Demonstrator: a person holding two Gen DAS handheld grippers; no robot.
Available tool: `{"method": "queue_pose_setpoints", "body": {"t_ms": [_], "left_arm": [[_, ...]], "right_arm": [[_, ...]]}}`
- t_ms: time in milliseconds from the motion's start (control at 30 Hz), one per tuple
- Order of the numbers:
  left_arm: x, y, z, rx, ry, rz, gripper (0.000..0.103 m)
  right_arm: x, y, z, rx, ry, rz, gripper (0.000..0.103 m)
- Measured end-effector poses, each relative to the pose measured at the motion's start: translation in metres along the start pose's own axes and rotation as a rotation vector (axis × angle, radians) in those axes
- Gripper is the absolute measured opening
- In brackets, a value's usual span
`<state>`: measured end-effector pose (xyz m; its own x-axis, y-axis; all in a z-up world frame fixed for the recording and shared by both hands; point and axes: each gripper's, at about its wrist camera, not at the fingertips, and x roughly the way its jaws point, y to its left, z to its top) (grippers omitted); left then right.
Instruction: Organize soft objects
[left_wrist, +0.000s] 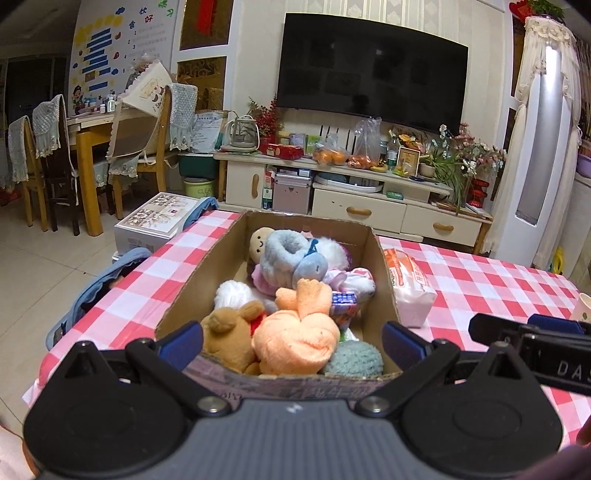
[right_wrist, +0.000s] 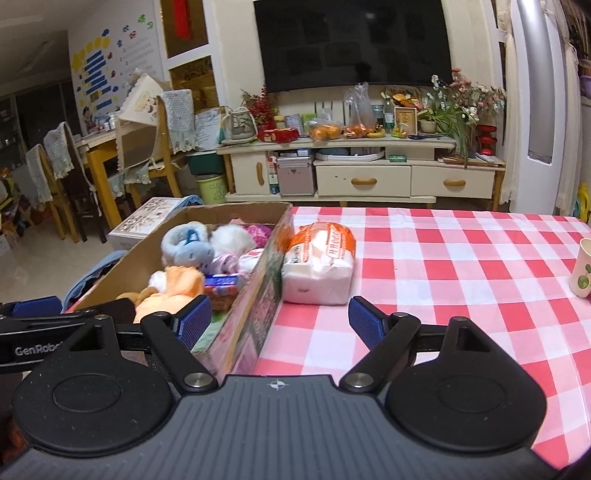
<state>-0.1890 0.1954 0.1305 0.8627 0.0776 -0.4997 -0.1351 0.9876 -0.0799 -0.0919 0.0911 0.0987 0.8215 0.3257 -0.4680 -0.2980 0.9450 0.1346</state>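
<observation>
Both tools were empty with their jaws spread wide. The left gripper (left_wrist: 291, 341) hung over the near wall of the cardboard box (left_wrist: 386, 266), which held the soft objects: an orange plush (left_wrist: 297, 338), a brown bear (left_wrist: 231, 338), a teal yarn ball (left_wrist: 352, 358), a blue plush (left_wrist: 291, 256) and others heaped behind. The right gripper (right_wrist: 280, 319) straddled the box's right wall, with its left pad over the contents and its right pad over the checked tablecloth (right_wrist: 461, 266).

Probable faults:
- A pad could have caught the thin box wall and dragged or tipped the box toward the table's left edge, which lay close by.
- A grasp into the heap could have lifted a neighbouring toy and spilled it.
- The two tools stood nearly touching, so a collision was likely if both reached in.

A tissue pack (right_wrist: 319, 267) lay just right of the box. Beyond it the cloth was open to a paper cup (right_wrist: 584, 267) at the far right.
</observation>
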Motion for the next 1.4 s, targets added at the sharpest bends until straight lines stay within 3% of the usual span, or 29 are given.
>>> {"method": "queue_pose_setpoints", "body": {"t_ms": [400,1400], "left_arm": [[-0.018,0.012,-0.008,-0.016,-0.018,0.016,0.102],[-0.017,0.014,-0.014,-0.006,-0.011,0.048,0.102]], "right_arm": [[-0.012,0.020,-0.009,-0.037,-0.007,-0.004,0.102],[-0.010,0.019,-0.016,-0.032,0.004,-0.008,0.102]]}}
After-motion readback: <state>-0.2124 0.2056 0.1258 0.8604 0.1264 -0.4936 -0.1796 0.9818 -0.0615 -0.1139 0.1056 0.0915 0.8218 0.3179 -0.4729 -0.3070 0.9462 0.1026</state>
